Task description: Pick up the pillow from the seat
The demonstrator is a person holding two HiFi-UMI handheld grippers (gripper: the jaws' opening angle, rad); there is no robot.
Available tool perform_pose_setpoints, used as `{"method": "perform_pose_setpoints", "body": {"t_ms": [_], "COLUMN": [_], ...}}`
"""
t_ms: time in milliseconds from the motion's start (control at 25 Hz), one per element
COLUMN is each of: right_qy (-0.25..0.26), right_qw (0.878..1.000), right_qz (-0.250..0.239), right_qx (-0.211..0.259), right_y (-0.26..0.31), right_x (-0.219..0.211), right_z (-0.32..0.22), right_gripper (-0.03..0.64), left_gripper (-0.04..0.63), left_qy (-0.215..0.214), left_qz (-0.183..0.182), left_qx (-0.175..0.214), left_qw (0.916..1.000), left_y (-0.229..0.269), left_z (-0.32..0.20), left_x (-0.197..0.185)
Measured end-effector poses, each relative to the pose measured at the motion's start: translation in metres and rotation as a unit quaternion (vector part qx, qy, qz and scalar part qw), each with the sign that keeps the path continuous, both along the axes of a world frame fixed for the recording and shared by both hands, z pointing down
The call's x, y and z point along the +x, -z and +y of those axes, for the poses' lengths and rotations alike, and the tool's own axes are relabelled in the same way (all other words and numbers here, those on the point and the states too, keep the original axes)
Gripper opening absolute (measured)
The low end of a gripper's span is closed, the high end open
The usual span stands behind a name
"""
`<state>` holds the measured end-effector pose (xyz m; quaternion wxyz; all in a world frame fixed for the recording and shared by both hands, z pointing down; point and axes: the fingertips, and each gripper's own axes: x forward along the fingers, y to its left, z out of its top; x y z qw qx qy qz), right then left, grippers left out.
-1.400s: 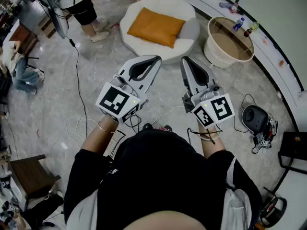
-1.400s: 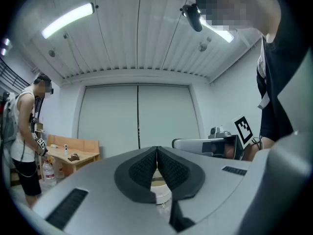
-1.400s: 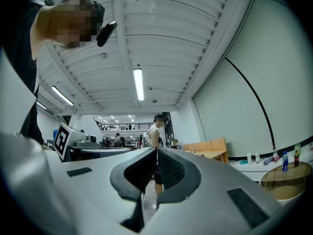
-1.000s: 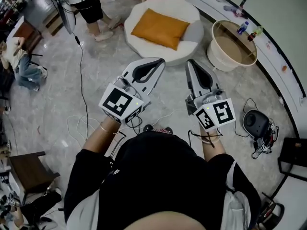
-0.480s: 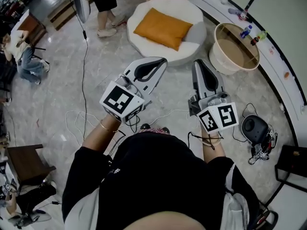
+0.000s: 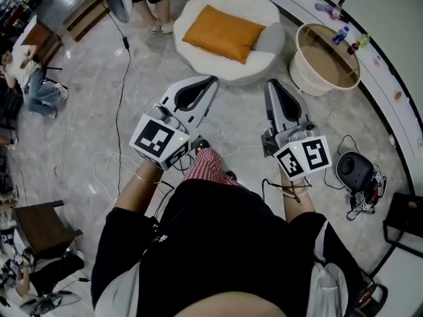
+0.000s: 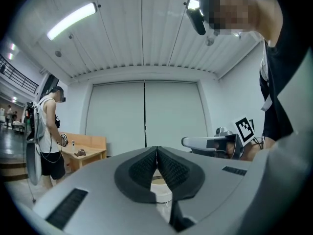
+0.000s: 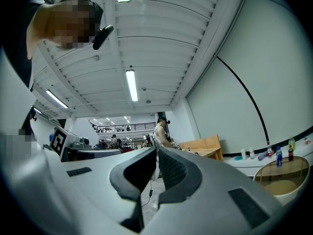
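both grippers are closed with nothing between the jaws, the left gripper (image 6: 211,80) and the right gripper (image 6: 272,84) side by side just short of the near rim of the white seat (image 6: 254,63). since a second ago a knee in red checked cloth (image 6: 206,165) has come forward below the grippers, which looks like a step toward the seat. the orange pillow (image 6: 223,33) lies untouched on the seat's middle, well apart from both grippers, so the jaws need opening before any grasp.
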<state>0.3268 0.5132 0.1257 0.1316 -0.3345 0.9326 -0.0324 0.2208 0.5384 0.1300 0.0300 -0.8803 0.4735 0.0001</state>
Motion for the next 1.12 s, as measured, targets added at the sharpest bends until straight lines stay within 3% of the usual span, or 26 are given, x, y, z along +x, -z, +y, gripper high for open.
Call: {"method": "perform_pose_setpoints", "body": {"t_ms": [360, 1120], "right_qy": [-0.035, -0.062], "right_qw": [0.999, 0.998], "right_qz": [0.004, 0.005], "right_qx": [0.0, -0.01], "right_y": [0.0, -0.006], "right_x": [-0.008, -0.105], "right_z": [-0.04, -0.14], "right_gripper": [0.023, 0.023], "left_gripper": [0.011, 0.011], "left_qy": [-0.041, -0.057], "left_qz": [-0.011, -0.007], "left_qx": [0.001, -0.001], "left_qw": [0.9991, 0.9984], "left_y": [-0.006, -0.01], "left_z": [-0.049, -0.151], "left_x": [-0.01, -0.114]}}
